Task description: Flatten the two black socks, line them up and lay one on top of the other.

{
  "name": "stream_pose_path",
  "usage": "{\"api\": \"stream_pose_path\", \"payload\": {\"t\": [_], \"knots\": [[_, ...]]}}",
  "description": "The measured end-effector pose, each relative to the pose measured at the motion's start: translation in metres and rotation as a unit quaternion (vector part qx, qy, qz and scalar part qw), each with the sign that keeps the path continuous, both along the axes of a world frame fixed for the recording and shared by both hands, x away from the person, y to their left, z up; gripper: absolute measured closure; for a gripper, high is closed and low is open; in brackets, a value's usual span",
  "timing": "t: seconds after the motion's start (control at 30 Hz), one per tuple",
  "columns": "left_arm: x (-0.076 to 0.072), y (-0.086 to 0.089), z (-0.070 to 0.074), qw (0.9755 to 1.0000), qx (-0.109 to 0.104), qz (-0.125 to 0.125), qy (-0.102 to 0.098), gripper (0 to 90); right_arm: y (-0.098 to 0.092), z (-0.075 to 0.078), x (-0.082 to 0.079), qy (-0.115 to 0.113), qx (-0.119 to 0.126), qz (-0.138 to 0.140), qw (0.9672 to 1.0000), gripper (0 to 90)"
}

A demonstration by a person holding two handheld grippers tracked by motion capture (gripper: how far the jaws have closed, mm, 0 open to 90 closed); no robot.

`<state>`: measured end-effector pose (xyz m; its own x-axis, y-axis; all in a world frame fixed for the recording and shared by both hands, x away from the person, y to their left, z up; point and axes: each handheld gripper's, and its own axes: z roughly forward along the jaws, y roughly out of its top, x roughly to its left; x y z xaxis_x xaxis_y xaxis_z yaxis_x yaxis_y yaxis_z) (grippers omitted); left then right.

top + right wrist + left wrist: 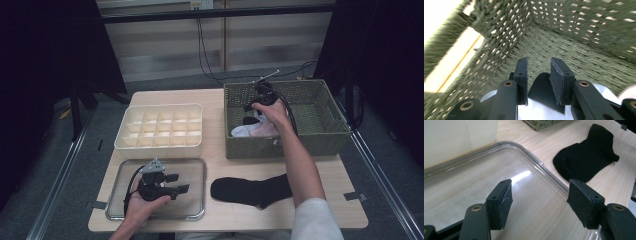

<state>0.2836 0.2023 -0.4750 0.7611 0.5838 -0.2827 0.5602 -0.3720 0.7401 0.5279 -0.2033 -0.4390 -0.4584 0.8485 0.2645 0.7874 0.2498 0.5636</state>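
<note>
- Socks are the work in hand: a black sock (251, 190) lies flat on the near table between the person's arms, just right of the clear tray (197, 167).
- More laundry, a pale heap (250, 131) with a dark piece (543, 83) on it, sits in the near-left corner of the green woven basket (330, 131) at the far right.
- The right gripper (252, 107) reaches down into that basket; in the right gripper view its jaws stand parted over the dark piece, and no pad can be seen pressing on cloth, so it reads as released.
- The left gripper (539, 202) hangs over the clear tray at near left, jaws wide and empty, pointing towards the black sock.
- A white divided organiser (159, 129) stands far of the tray, its compartments bare as far as the high view shows.
- Judged from its look, the sock is light, soft and limp: it will sag and fold when lifted, will not slip or break, and is likely best pinched at the cuff or through a bunched fold.
</note>
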Motion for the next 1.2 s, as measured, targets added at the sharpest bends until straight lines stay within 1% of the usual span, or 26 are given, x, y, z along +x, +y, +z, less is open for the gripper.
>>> {"api": "stream_pose_path", "payload": {"t": [0.1,0.13,0.17,0.2,0.23,0.27,0.3,0.43,0.53,0.57,0.6,0.63,0.7,0.73,0.77,0.8,0.83,0.87,0.93,1.0,1.03,1.07,1.1,1.13,1.17,1.2], "knots": [[0.001,0.001,0.001,1.0000,-0.001,0.002,0.000,36.1,0.004,-0.009,0.005,0.019,0.002,0.001,0.9998,66.7],[0.001,0.002,0.001,1.0000,-0.002,0.003,0.000,36.1,0.005,-0.013,0.006,0.032,-0.002,-0.003,0.9995,65.3],[0.001,0.002,0.001,1.0000,-0.002,0.003,0.000,36.1,0.005,-0.013,0.006,0.032,-0.002,-0.003,0.9995,65.3],[0.001,0.002,0.001,1.0000,-0.002,0.003,0.000,36.1,0.007,-0.015,0.007,0.030,-0.027,-0.004,0.9992,62.0],[0.001,0.001,0.001,1.0000,-0.001,0.002,0.001,36.1,0.007,-0.017,0.008,0.028,-0.029,-0.004,0.9992,61.6],[0.001,0.001,0.001,1.0000,-0.002,0.003,0.000,36.1,0.007,-0.018,0.009,0.033,-0.031,-0.004,0.9990,60.1],[0.001,0.001,0.001,1.0000,-0.002,0.002,0.001,36.1,0.007,-0.020,0.009,0.047,-0.031,-0.006,0.9984,59.0],[0.001,0.002,0.000,1.0000,0.000,0.001,0.001,36.0,0.009,-0.024,0.010,0.043,-0.051,-0.012,0.9977,56.8],[0.001,0.002,0.000,1.0000,-0.002,0.001,0.001,36.0,0.010,-0.028,0.011,0.057,-0.061,-0.007,0.9965,55.9],[0.001,0.002,0.000,1.0000,-0.002,0.001,0.001,35.9,0.010,-0.028,0.011,0.057,-0.061,-0.007,0.9965,55.9],[0.001,0.002,0.000,1.0000,0.000,0.000,0.001,35.9,0.014,-0.031,0.011,0.063,-0.077,0.001,0.9951,53.3],[0.001,0.002,0.000,1.0000,0.000,0.001,0.001,35.6,0.015,-0.033,0.011,0.066,-0.079,0.006,0.9947,51.8],[0.001,0.002,0.000,1.0000,0.001,0.000,0.001,35.4,0.019,-0.036,0.010,0.076,-0.091,0.017,0.9928,54.0],[0.001,0.002,0.000,1.0000,-0.001,0.001,0.001,35.5,0.021,-0.036,0.010,0.074,-0.104,0.020,0.9917,54.8],[0.001,0.002,0.000,1.0000,0.000,0.001,0.001,35.4,0.021,-0.036,0.010,0.075,-0.104,0.019,0.9915,57.1],[0.001,0.002,0.000,1.0000,0.001,0.001,0.001,35.4,0.021,-0.036,0.010,0.076,-0.109,0.015,0.9910,64.7],[0.001,0.002,0.000,1.0000,0.001,0.001,0.000,35.5,0.020,-0.036,0.011,0.078,-0.113,0.011,0.9904,68.5],[0.000,0.002,0.000,1.0000,-0.001,0.002,0.000,35.4,0.019,-0.035,0.011,0.082,-0.110,0.008,0.9905,77.1],[0.001,0.002,0.000,1.0000,0.001,0.000,0.000,35.4,0.017,-0.035,0.011,0.088,-0.107,0.008,0.9903,81.8],[0.001,0.001,-0.001,1.0000,0.003,0.000,0.002,35.4,0.017,-0.033,0.011,0.089,-0.102,0.008,0.9907,83.5],[0.001,0.001,-0.001,1.0000,0.003,0.000,0.002,35.4,0.017,-0.032,0.011,0.086,-0.104,0.008,0.9908,83.8],[0.001,0.001,-0.001,1.0000,0.003,0.000,0.002,35.4,0.017,-0.029,0.010,0.077,-0.101,0.007,0.9919,84.2],[0.001,0.001,-0.001,1.0000,0.003,0.000,0.002,35.4,0.017,-0.029,0.010,0.077,-0.101,0.007,0.9919,84.2],[0.001,0.001,-0.001,1.0000,0.004,0.000,0.001,35.4,0.017,-0.026,0.009,0.068,-0.094,0.004,0.9932,84.3],[0.001,0.001,-0.001,1.0000,0.002,0.001,0.001,35.5,0.015,-0.022,0.007,0.055,-0.077,0.003,0.9955,84.5],[0.001,0.001,-0.001,1.0000,0.002,0.002,0.001,35.4,0.014,-0.020,0.007,0.052,-0.070,0.003,0.9962,84.5]]}}
